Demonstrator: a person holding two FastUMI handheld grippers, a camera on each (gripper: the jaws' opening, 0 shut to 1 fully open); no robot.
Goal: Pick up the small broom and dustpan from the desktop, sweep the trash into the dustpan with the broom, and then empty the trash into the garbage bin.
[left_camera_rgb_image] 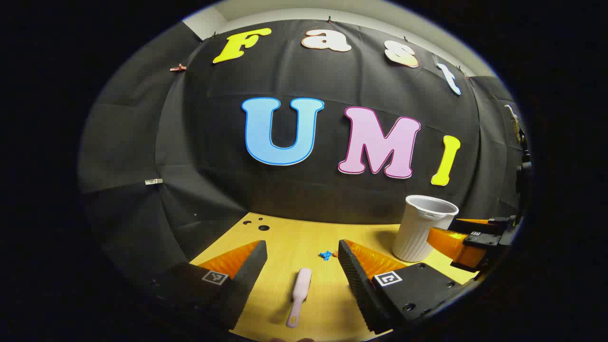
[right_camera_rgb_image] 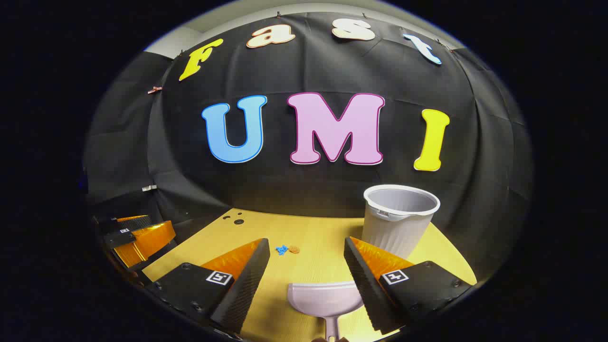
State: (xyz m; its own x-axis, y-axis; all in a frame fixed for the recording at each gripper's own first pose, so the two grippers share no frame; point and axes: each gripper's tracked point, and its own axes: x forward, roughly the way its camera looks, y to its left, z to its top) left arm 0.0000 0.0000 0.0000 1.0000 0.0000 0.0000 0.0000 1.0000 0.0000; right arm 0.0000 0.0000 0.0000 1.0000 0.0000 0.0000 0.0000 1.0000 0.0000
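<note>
Currently bin (right_camera_rgb_image: 398, 223) and dustpan (right_camera_rgb_image: 324, 300) hold nothing; both grippers (left_camera_rgb_image: 302, 266) (right_camera_rgb_image: 307, 266) spread wide.

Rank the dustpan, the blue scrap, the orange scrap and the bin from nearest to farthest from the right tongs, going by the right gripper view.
1. Dustpan, lying between the open right tongs.
2. Blue scrap and orange scrap, side by side ahead, left of centre; too close to call.
3. Bin, upright, ahead on the right.

Pink small broom (left_camera_rgb_image: 299, 295) flat on yellow desktop (left_camera_rgb_image: 304, 237), lower centre of left gripper view, handle nearest. Pale pink dustpan (right_camera_rgb_image: 324, 299) bottom centre of right gripper view. Blue and orange trash (right_camera_rgb_image: 287, 249) mid-frame. White ribbed garbage bin (right_camera_rgb_image: 399, 218) upright, right of centre.
</note>
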